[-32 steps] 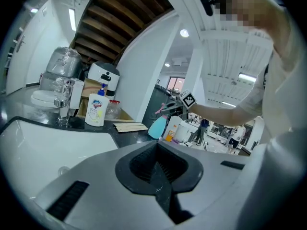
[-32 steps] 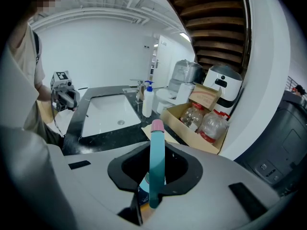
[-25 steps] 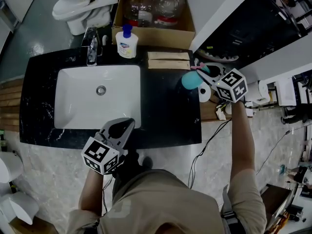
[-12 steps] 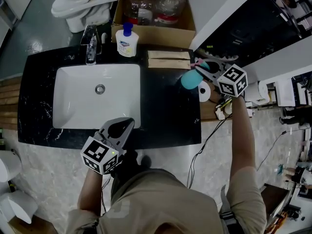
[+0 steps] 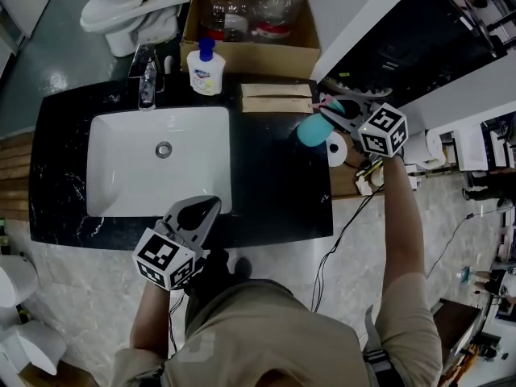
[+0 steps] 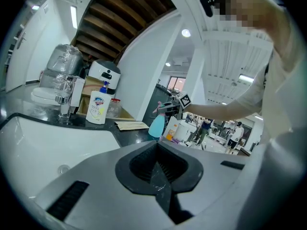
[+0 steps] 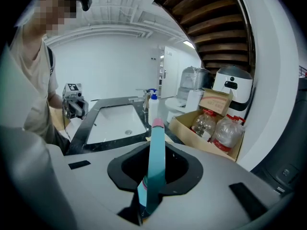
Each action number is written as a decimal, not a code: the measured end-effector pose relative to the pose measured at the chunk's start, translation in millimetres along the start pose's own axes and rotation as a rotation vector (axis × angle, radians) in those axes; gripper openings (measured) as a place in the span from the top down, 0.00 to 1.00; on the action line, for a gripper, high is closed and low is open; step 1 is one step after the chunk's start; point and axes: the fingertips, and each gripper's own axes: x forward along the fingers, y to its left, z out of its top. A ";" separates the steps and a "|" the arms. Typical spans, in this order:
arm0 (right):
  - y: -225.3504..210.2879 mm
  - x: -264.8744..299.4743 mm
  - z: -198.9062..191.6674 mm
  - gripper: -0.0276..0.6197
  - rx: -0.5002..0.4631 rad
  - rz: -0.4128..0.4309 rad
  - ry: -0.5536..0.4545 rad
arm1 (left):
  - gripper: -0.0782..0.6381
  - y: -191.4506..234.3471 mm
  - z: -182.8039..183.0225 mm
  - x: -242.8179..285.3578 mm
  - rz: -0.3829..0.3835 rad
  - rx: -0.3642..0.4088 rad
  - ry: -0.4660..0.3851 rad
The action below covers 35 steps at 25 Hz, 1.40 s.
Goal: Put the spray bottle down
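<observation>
The job is not yet finished: the right tongs (image 5: 329, 118) are clamped on the teal spray bottle (image 5: 310, 131), held over the far right corner of the counter (image 5: 274, 184). Whether its base touches the top cannot be told. The left tongs (image 5: 201, 212) are closed and empty at the front edge. The counter's right edge and a paper roll (image 5: 337, 150) are just beside the bottle, with brown packets (image 5: 276, 98) close behind. The bare strip toward the sink (image 5: 129, 176) looks like the safer room.
</observation>
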 end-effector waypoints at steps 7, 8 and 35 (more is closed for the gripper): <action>-0.2 1.6 -1.2 0.86 0.002 -0.020 -0.002 | 0.88 1.4 -1.3 -1.7 -0.006 0.002 -0.002; 0.1 1.6 -1.8 0.86 0.001 -0.020 0.003 | 0.88 1.1 -1.2 -1.9 -0.008 0.002 -0.002; -8.4 -5.0 5.9 0.69 -0.038 -0.152 0.009 | 0.88 11.1 10.0 -17.0 -0.015 0.028 -0.018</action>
